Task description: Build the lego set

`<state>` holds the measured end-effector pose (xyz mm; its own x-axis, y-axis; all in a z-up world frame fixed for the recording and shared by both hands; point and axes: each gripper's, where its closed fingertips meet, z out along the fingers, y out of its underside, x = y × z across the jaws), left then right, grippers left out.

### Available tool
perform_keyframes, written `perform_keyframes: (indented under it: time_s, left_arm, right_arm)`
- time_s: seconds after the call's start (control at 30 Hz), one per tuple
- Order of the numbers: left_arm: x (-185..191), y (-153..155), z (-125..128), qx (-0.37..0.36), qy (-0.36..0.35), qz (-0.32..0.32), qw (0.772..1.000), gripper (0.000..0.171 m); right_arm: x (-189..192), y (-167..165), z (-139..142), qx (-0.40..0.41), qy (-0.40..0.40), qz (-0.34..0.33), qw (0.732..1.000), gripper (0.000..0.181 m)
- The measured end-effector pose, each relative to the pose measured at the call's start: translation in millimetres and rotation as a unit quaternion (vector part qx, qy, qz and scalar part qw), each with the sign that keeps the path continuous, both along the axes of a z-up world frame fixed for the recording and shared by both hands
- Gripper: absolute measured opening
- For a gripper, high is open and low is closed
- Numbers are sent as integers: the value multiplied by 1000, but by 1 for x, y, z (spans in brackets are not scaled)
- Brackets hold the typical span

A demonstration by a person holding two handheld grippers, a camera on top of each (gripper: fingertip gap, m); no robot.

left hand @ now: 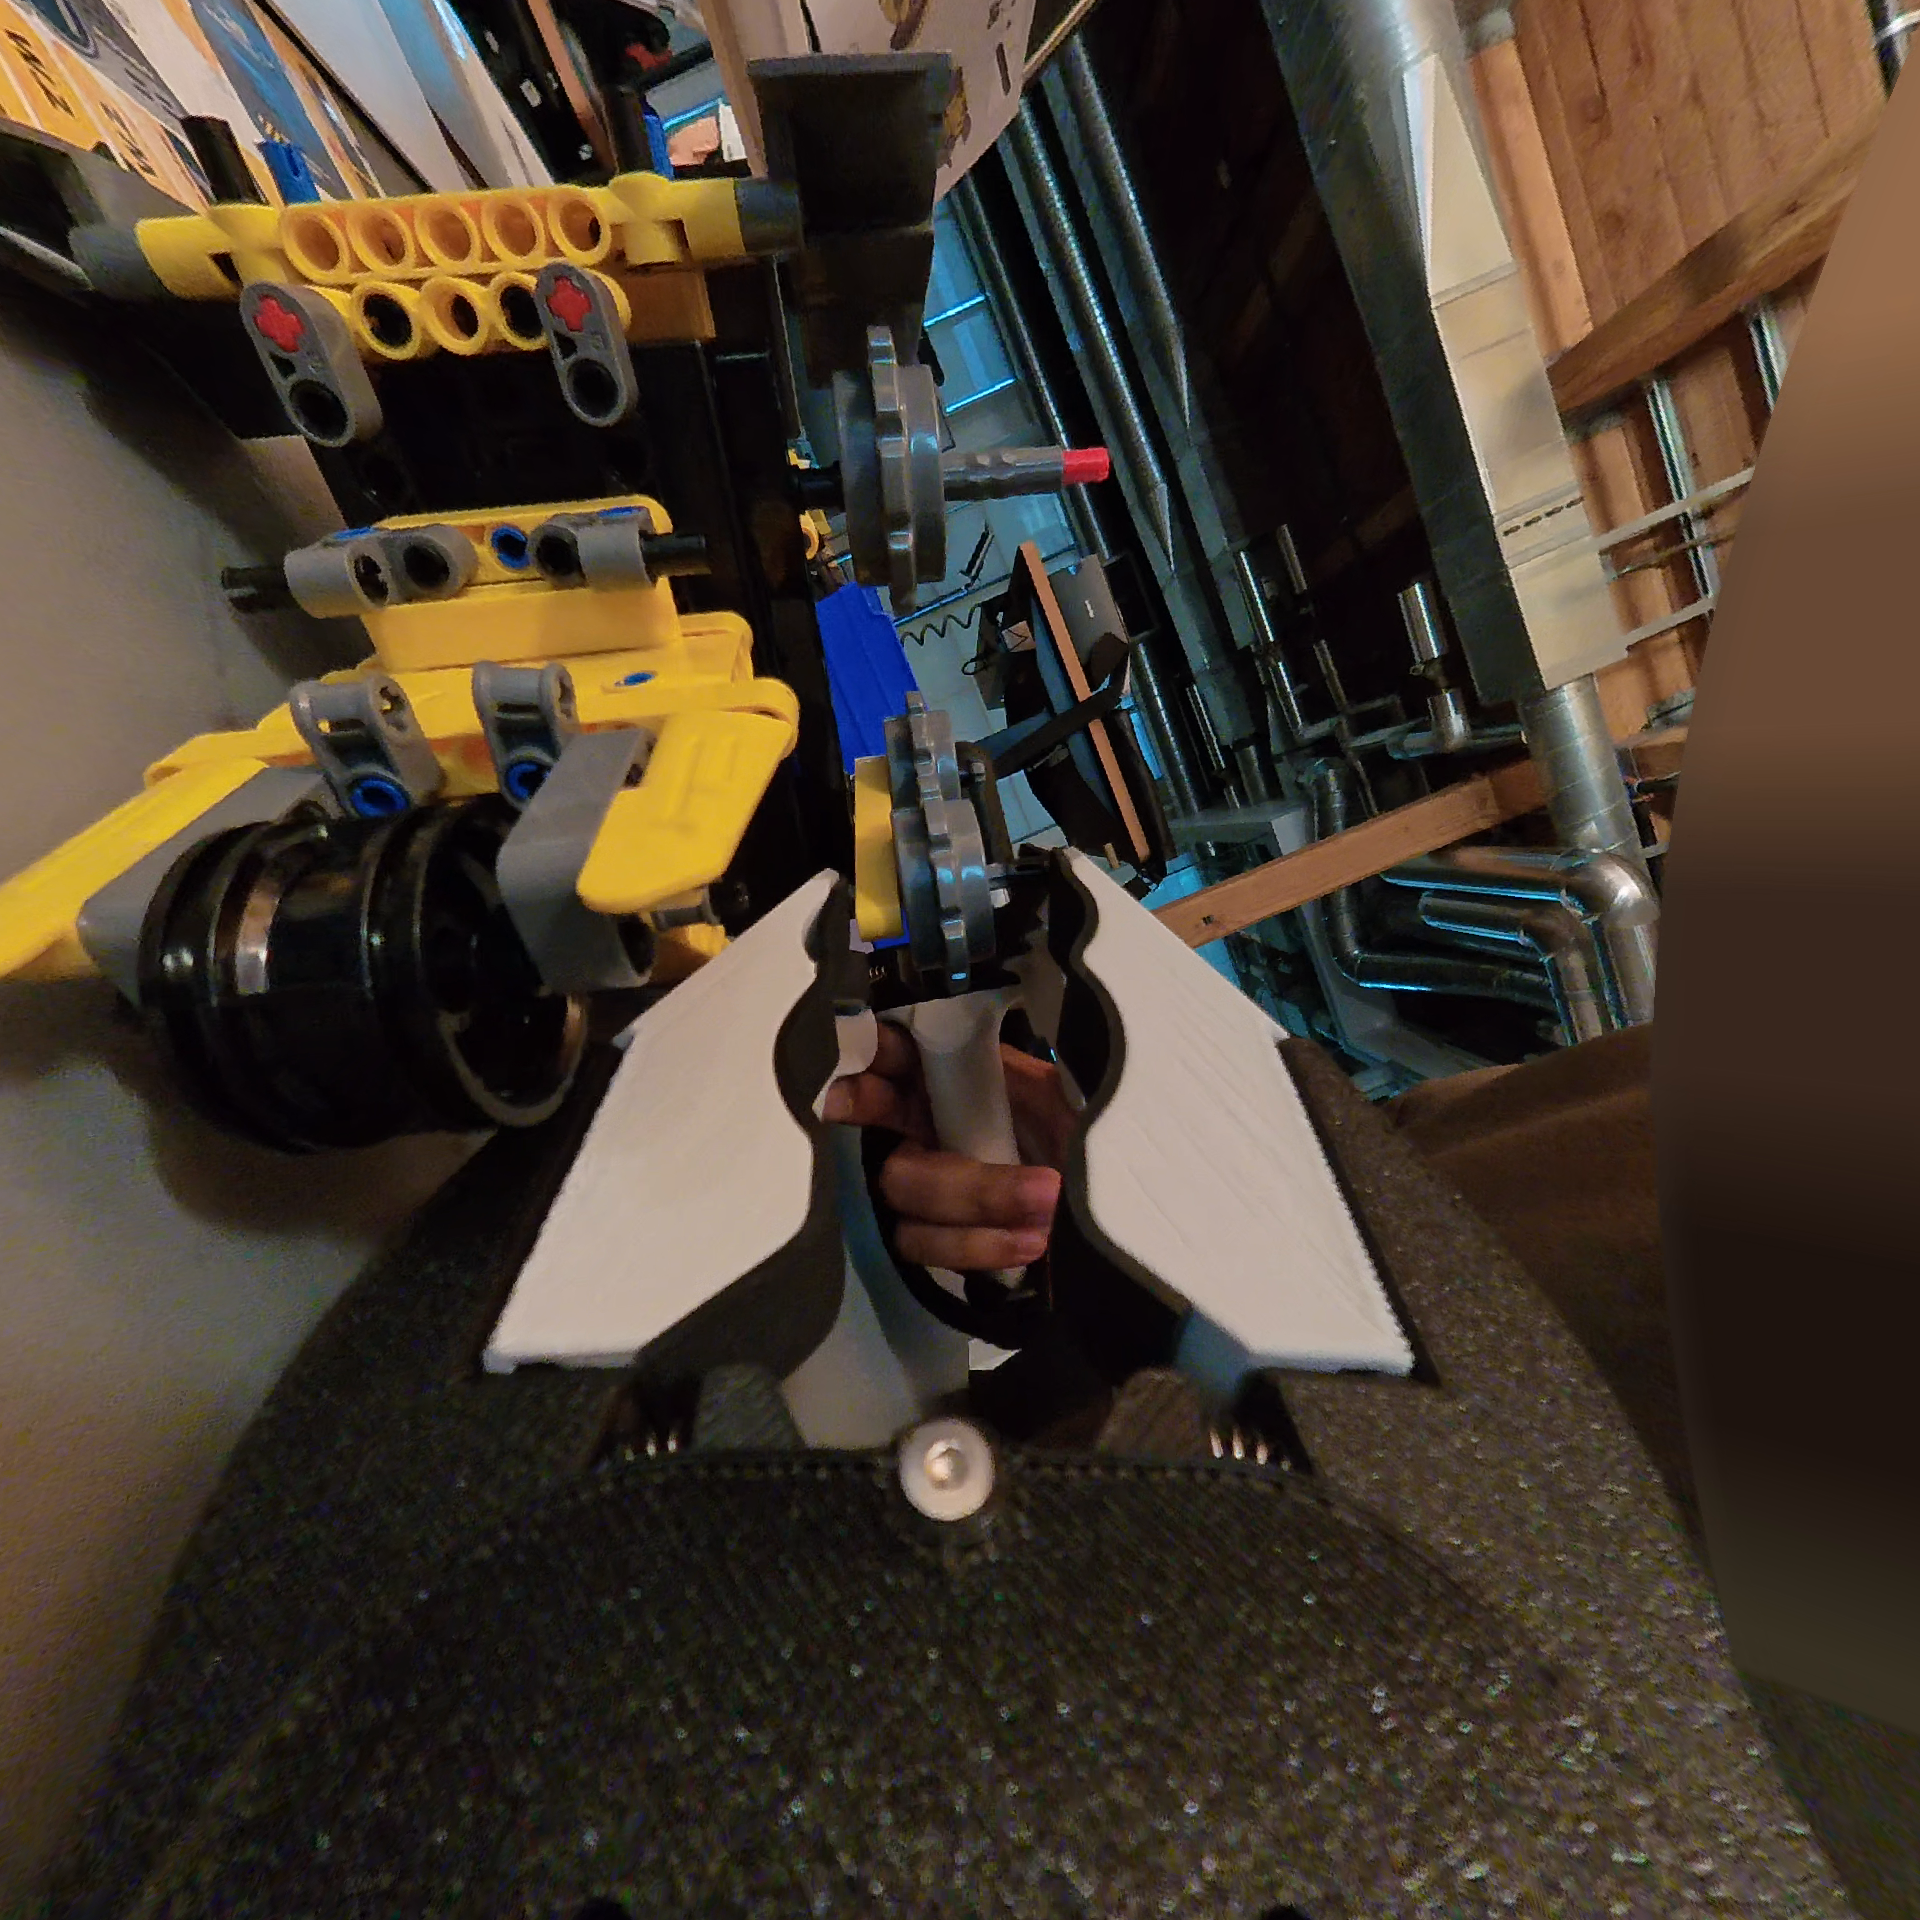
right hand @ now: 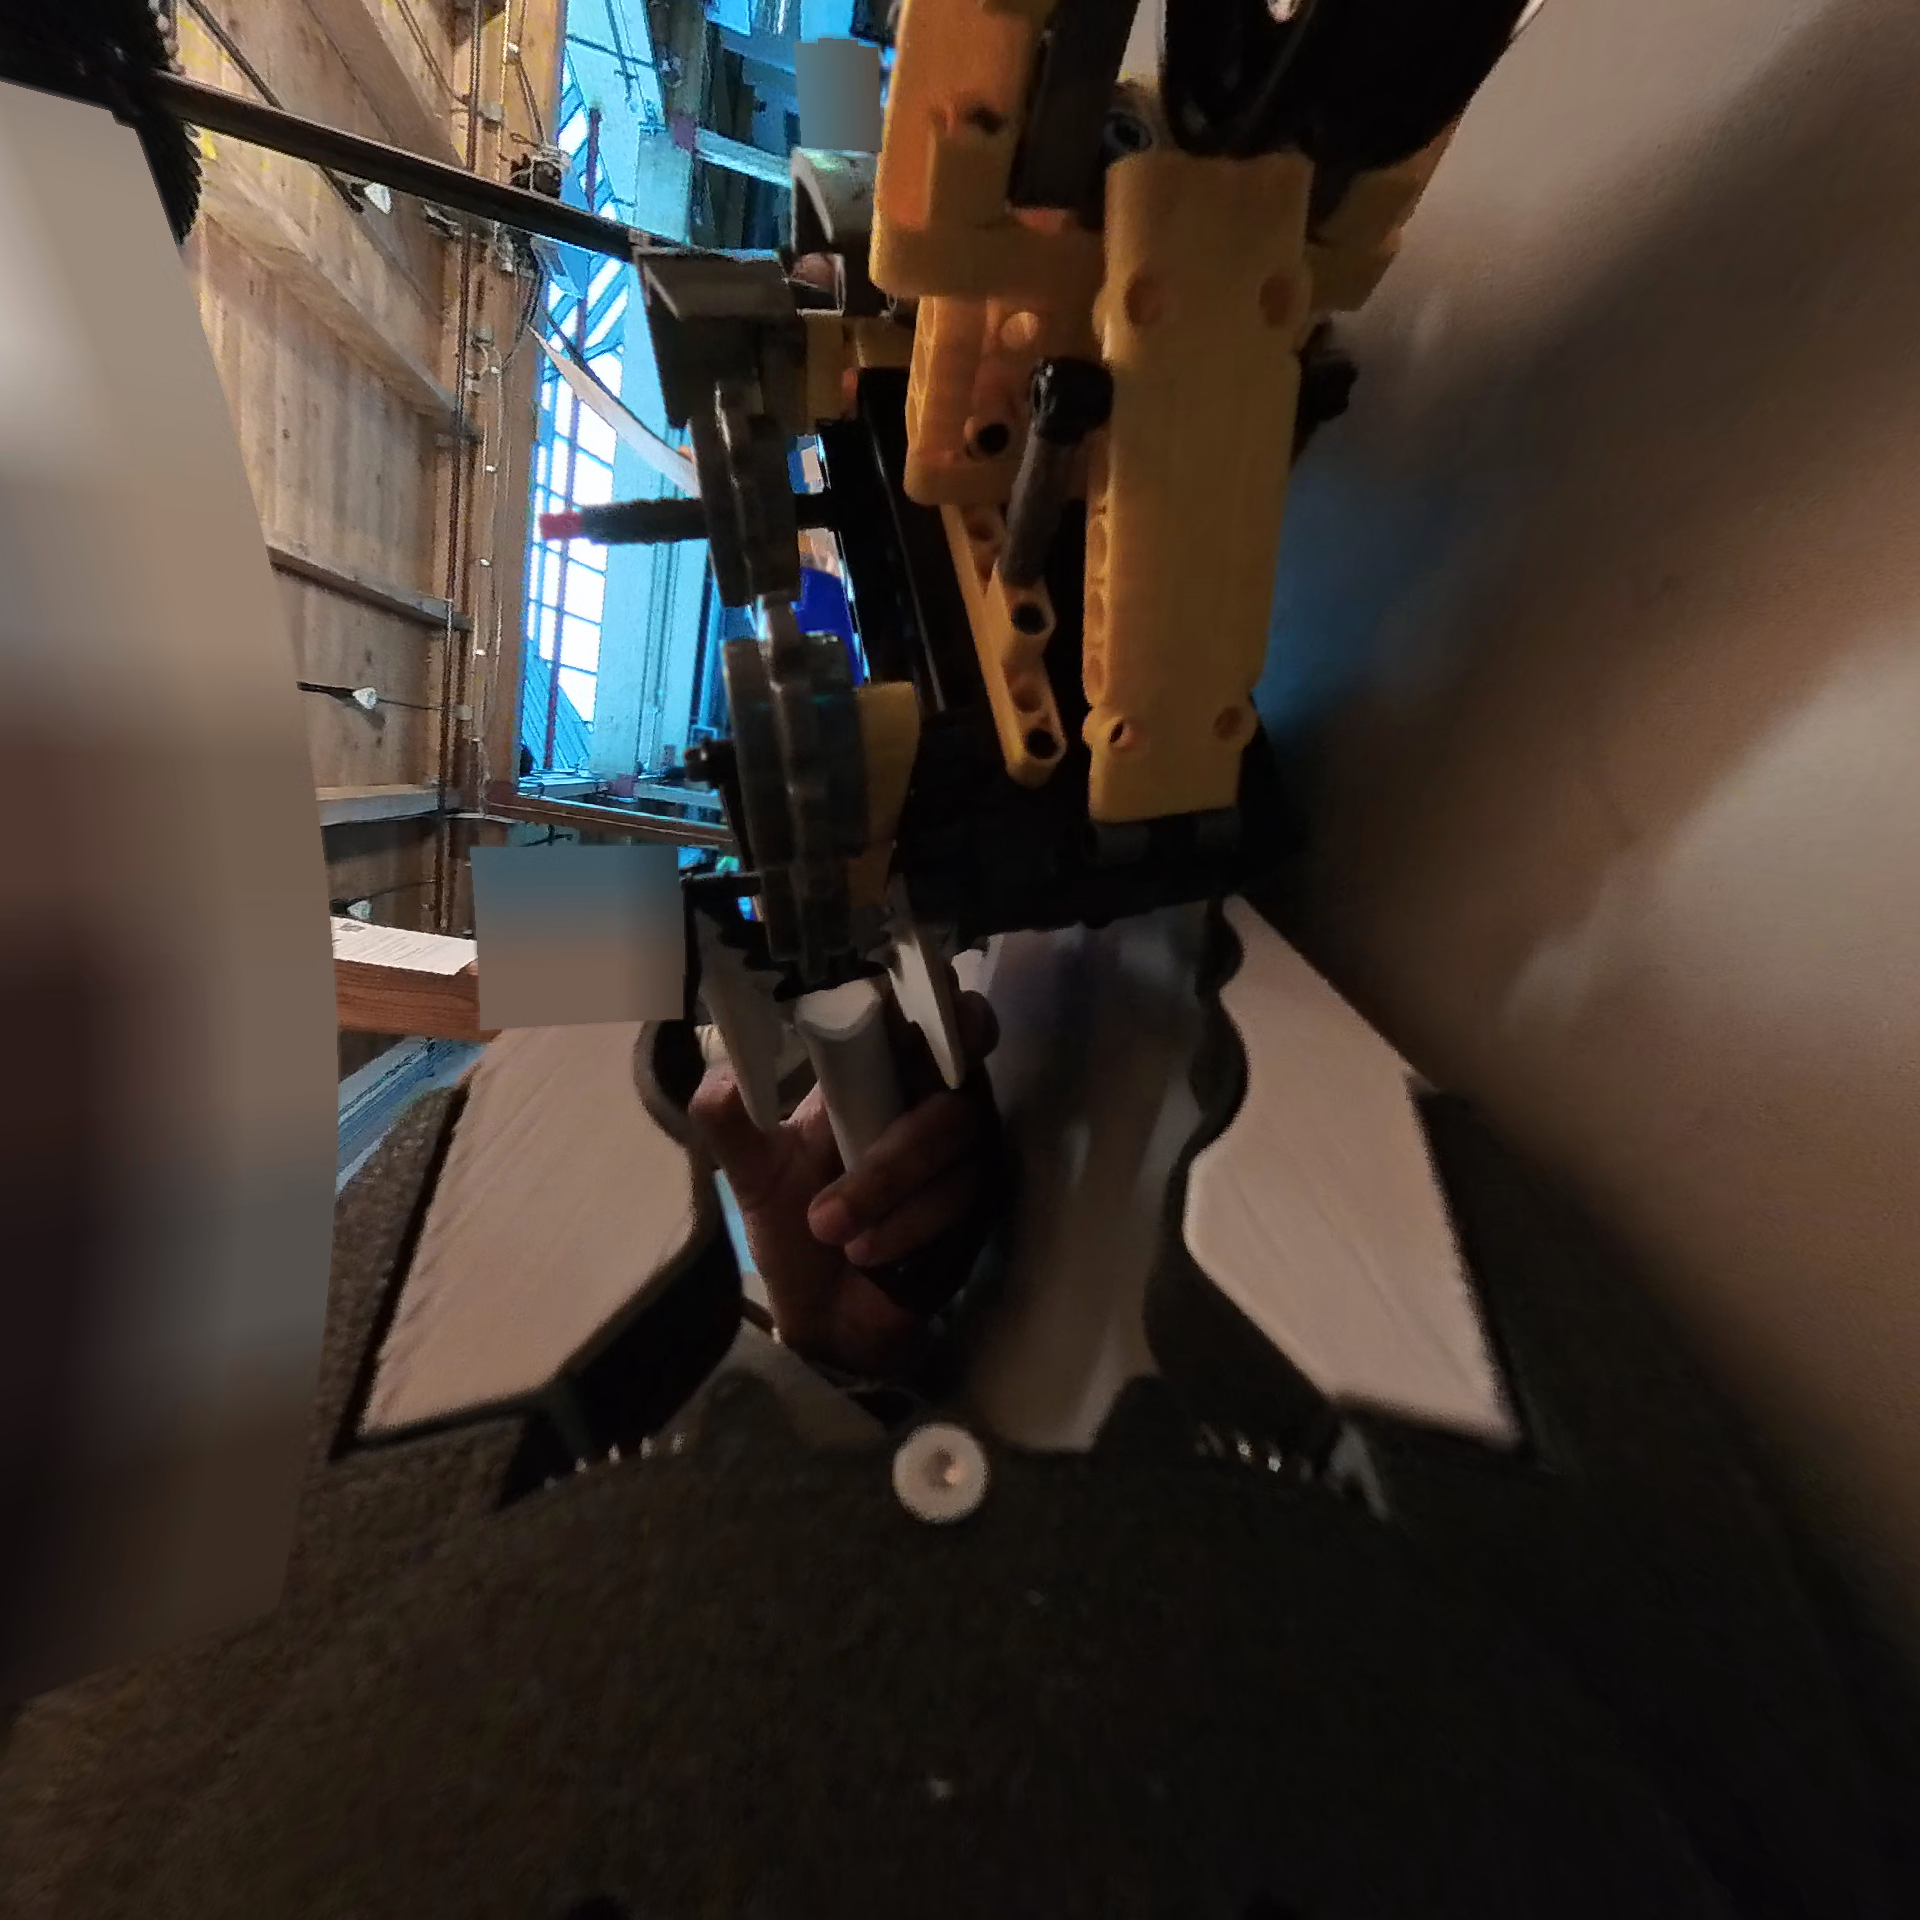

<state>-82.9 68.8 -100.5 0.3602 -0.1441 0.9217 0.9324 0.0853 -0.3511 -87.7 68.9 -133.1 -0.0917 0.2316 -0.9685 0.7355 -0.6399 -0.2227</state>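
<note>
Gripping the grey gear (left hand: 935, 873) low on the yellow brick model (left hand: 582, 644), the left gripper (left hand: 940, 935) faces the right gripper (right hand: 966, 966), fingers spread wide below it.

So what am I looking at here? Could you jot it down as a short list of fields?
main object: yellow and black toy-brick vehicle model, held up close to both cameras
left gripper: white fingers around the lower grey gear at the model's edge
right gripper: white fingers around the model's black lower end
upper grey gear: on an axle with a red tip
black wheel: under a yellow fender
hand: holding the other gripper's white handle
background: wooden wall, metal ducts
</note>
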Motion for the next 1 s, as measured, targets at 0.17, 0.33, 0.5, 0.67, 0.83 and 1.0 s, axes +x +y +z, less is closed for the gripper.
perform_keyframes:
  time_s: [0.17,0.33,0.5,0.67,0.83,1.0]
  left_arm:
    - [1,1,-1,-4,1,-2,1000,37]
    - [2,1,-1,-9,6,-3,1000,37]
    - [2,2,-4,-27,16,5,999,31]
    - [1,2,-4,-26,15,5,1000,30]
    - [-1,2,-4,-16,8,8,1000,31]
    - [1,-2,4,19,5,4,1000,45]
  right_arm:
    - [2,-1,2,-17,-4,11,1000,88]
    - [4,-2,5,-32,-4,13,999,79]
    - [4,0,3,-30,-4,13,999,68]
    - [4,0,4,-37,-4,13,999,68]
    - [3,-1,4,-31,-6,12,999,68]
    - [3,2,4,-10,9,7,1000,74]
